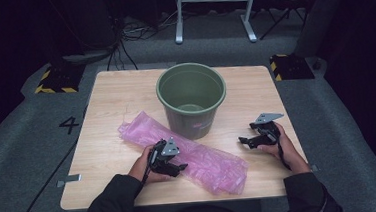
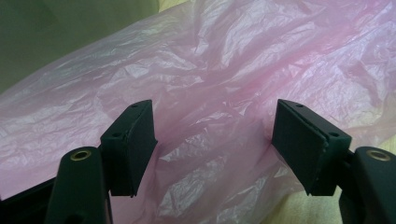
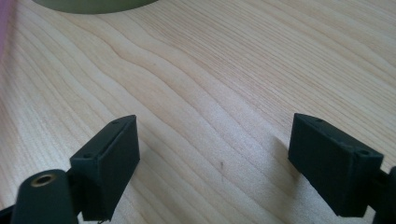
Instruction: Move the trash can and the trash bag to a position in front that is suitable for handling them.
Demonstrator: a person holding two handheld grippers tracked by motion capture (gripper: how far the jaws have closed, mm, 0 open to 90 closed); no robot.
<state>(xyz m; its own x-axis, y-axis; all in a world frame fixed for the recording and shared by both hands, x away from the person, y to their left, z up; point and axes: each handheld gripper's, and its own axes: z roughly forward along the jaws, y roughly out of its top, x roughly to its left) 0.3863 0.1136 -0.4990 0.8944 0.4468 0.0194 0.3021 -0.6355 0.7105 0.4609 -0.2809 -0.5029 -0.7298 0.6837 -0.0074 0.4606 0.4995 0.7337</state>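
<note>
Setting: a person sits at a pale wooden worktop (image 1: 115, 91) and holds a two-finger gripper in each hand; both forearms enter from the near edge in dark sleeves.
Pink bag: a long, crumpled, see-through pink plastic bag (image 1: 210, 162) lies flat across the middle of the worktop, running slantwise from the far left to the near right. Its upper edge passes just in front of the bucket.
Bucket: a green plastic bucket (image 1: 191, 98) stands upright at the far middle of the worktop, open at the top.
Left gripper: the left gripper (image 1: 174, 168) sits low over the left half of the bag. In the left gripper view its two black fingers (image 2: 133, 144) stand apart with wrinkled pink film bulging up between them; the pads do not press on it, so the fingers are released.
Right gripper: the right gripper (image 1: 243, 141) rests near the right edge of the worktop, well apart from the bag. In the right gripper view its fingers (image 3: 109, 161) are spread wide over bare wood, grasping nothing.
</note>
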